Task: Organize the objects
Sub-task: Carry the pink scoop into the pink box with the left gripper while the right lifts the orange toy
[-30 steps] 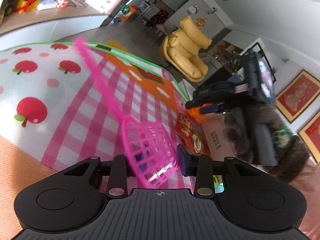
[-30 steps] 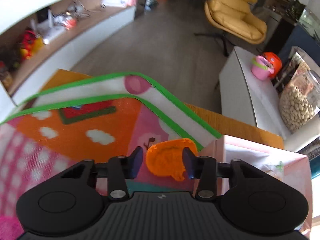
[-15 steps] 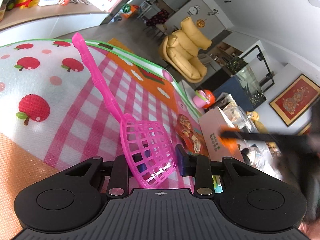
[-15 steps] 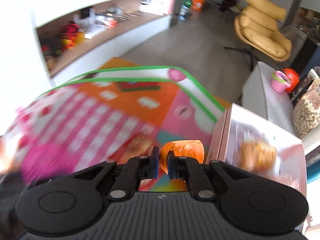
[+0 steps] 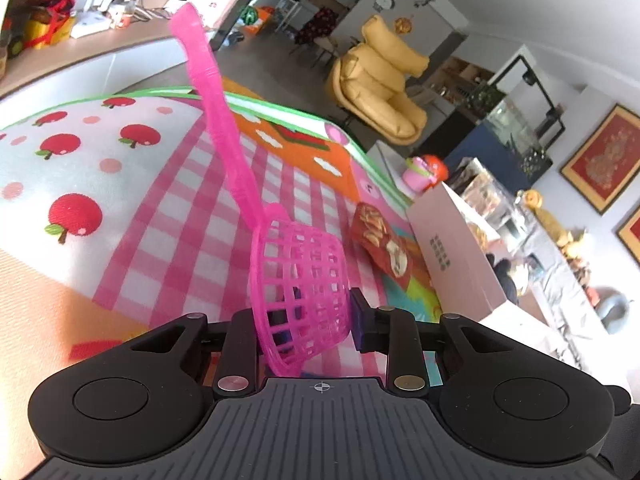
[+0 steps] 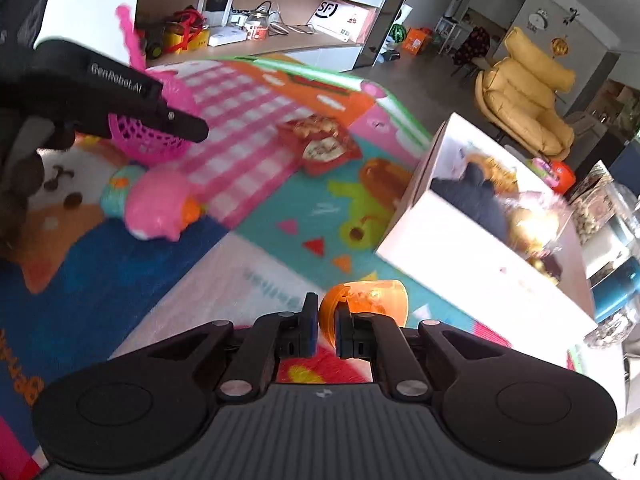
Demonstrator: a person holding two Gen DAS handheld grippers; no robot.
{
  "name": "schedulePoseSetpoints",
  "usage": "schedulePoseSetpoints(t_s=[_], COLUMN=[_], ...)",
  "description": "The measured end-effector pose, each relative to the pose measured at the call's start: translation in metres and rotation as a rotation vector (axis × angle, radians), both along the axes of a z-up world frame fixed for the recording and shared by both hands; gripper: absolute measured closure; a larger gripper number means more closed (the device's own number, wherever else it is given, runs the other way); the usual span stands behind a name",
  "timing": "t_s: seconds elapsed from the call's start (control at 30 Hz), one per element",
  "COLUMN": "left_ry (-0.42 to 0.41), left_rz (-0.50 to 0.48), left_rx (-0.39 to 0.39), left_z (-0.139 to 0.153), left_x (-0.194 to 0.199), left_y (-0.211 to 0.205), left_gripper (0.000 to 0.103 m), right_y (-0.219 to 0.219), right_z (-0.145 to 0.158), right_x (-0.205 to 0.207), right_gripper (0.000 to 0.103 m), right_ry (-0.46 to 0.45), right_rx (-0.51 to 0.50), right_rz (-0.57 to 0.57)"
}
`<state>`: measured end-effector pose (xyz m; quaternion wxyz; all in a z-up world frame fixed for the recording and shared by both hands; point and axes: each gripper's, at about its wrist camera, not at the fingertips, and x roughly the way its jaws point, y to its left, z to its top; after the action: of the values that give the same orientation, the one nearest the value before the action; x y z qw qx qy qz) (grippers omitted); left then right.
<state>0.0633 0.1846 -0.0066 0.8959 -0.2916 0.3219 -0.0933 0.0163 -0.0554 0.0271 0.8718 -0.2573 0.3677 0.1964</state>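
Note:
My left gripper is shut on the basket end of a pink plastic strainer, whose long handle points up and away over the play mat. The left gripper and strainer also show at the upper left of the right wrist view. My right gripper is shut on the rim of a small orange toy piece, held above the mat near a pink-white box with several items inside.
A red snack packet lies on the mat beside the box. A pink and teal toy lies on the mat at left. A yellow armchair and a low shelf with clutter stand beyond the mat.
My right gripper, shut on the orange piece, has lifted and pulled back, so more of the mat and box show. My left gripper has raised the strainer, tilting its handle upward.

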Motion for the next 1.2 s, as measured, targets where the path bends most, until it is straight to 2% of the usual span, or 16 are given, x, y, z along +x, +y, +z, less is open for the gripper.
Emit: schedulePoseSetpoints(t_s=[0.1, 0.17, 0.2, 0.23, 0.27, 0.3, 0.33, 0.5, 0.77, 0.9, 1.2], left_ry=[0.008, 0.007, 0.002, -0.001, -0.007, -0.013, -0.022, -0.033, -0.028, -0.029, -0.029], left_rz=[-0.015, -0.044, -0.059, -0.077, -0.093, -0.107, -0.117, -0.117, -0.094, -0.088, -0.089], left_rx=[-0.019, -0.021, -0.018, -0.018, -0.018, -0.016, -0.013, -0.038, -0.108, -0.111, -0.109], left_z=[-0.002, -0.002, -0.002, -0.002, -0.002, -0.003, -0.004, -0.007, -0.015, -0.016, -0.018], left_x=[-0.005, -0.007, -0.008, -0.009, -0.010, -0.010, -0.010, -0.010, -0.006, -0.006, -0.006], left_y=[-0.006, -0.012, -0.016, -0.018, -0.021, -0.024, -0.026, -0.026, -0.020, -0.019, -0.020], left_gripper=[0.074, 0.074, 0.074, 0.074, 0.074, 0.074, 0.074, 0.074, 0.071, 0.071, 0.072], right_y=[0.000, -0.003, -0.003, -0.005, -0.006, -0.007, -0.009, -0.016, -0.022, -0.019, -0.017], right_z=[0.001, 0.005, 0.007, 0.010, 0.012, 0.014, 0.016, 0.012, -0.012, -0.009, -0.006], right_x=[-0.005, -0.008, -0.010, -0.012, -0.016, -0.017, -0.017, -0.005, 0.030, 0.027, 0.017], right_gripper=[0.095, 0.089, 0.078, 0.057, 0.044, 0.027, 0.022, 0.018, 0.019, 0.050, 0.050], right_ry=[-0.010, -0.011, -0.016, -0.028, -0.044, -0.061, -0.077, -0.061, 0.101, 0.101, 0.073], right_rx=[0.021, 0.051, 0.064, 0.079, 0.094, 0.108, 0.121, 0.158, 0.278, 0.297, 0.266], right_rz=[0.023, 0.037, 0.040, 0.040, 0.036, 0.031, 0.027, -0.039, -0.142, -0.117, -0.104])
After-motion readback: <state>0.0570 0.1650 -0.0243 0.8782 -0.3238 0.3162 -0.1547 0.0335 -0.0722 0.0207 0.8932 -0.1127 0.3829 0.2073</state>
